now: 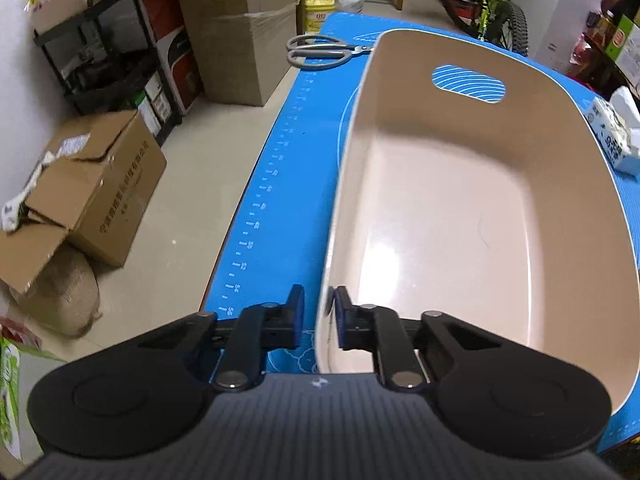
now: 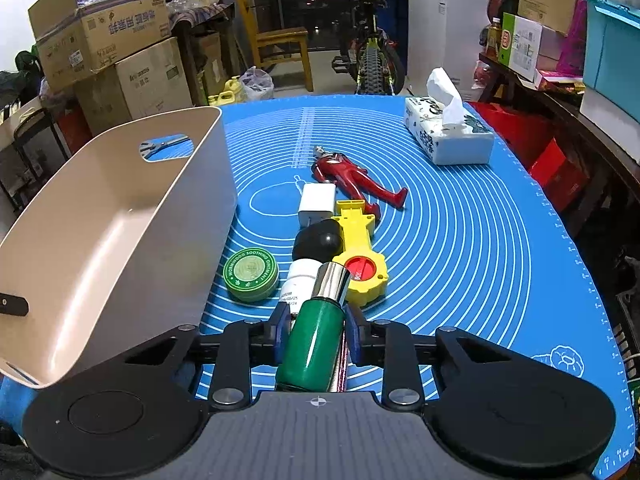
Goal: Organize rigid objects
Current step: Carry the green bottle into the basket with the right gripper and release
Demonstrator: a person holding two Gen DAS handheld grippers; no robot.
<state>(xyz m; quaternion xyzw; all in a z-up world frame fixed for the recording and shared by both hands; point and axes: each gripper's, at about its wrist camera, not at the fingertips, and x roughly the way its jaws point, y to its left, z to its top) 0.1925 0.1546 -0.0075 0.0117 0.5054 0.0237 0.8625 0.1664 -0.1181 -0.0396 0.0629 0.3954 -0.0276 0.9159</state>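
Right tool (image 2: 314, 334) clamps the green bottle (image 2: 314, 344) near its base while left tool (image 1: 319, 312) pinches the bin (image 1: 460, 200) rim; a glossy, top-heavy bottle may slip.

The left tool (image 1: 318, 312) and the right tool (image 2: 316, 330) share one build — a grey body with fine lengthwise ribbing, marked at its front edge by a small white crosshair emblem. Two round, matte black housings flank each body, each pressed with a shallow circular recess. From these run angular black arms with triangular cut-outs, joined to straight black links by silver pivot pins and screws. A black cross rail spans behind the linkage. The fingers (image 1: 298, 308) are short black blocks faced with dark blue pads (image 2: 282, 330) — the blue shows as a thin strip on the inner sides. No cables, sleeves or skin appear in either wrist view.
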